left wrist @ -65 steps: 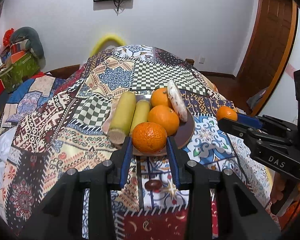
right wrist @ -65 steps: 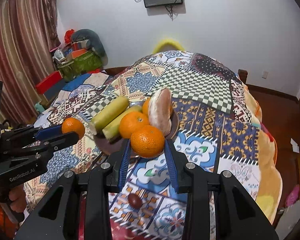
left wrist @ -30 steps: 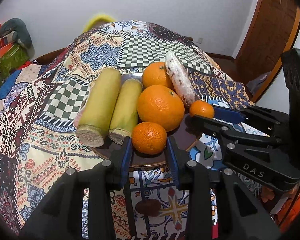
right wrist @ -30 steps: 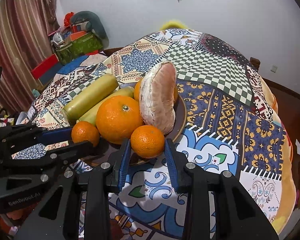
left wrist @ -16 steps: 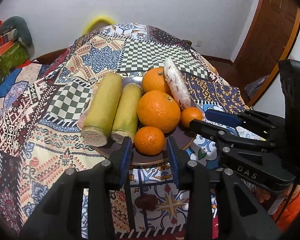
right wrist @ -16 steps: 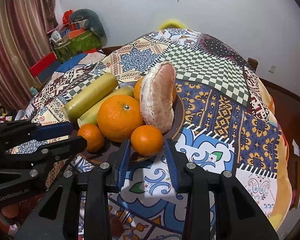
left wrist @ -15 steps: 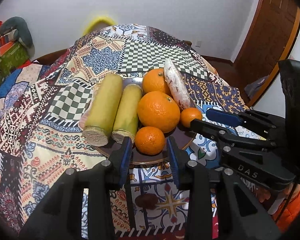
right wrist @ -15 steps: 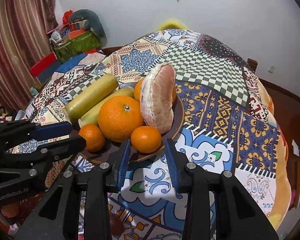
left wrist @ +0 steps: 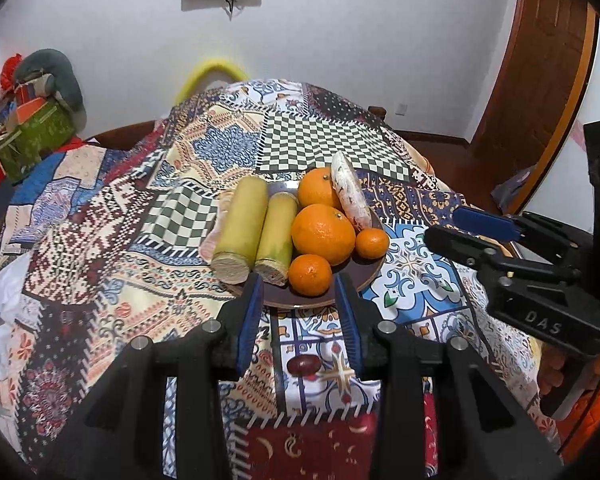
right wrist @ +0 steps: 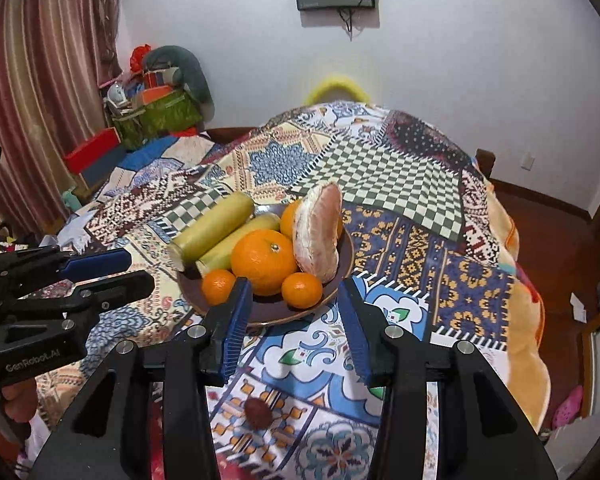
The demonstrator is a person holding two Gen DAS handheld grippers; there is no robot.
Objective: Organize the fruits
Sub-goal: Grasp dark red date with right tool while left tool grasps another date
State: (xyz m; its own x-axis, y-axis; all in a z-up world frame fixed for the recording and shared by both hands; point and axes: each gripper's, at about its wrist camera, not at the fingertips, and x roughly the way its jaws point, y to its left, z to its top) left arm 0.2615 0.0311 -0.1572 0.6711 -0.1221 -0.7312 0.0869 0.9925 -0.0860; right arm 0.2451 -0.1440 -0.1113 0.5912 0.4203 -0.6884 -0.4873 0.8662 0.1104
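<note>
Left wrist: 2 small mandarins (left wrist: 309, 274) on plate (left wrist: 366, 276), w/ bigger oranges.

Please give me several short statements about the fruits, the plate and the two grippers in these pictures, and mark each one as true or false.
1. Both small round orange mandarins lie on the round brown plate. True.
2. The left hand-held gripper holds a mandarin. False: it is open and empty.
3. The two yellow-green cut cane pieces lie side by side. True.
4. The right hand-held gripper is shut. False: it is open.
5. The small dark brown oval fruit lies on the plate. False: it lies on the patterned patchwork cloth.
</note>
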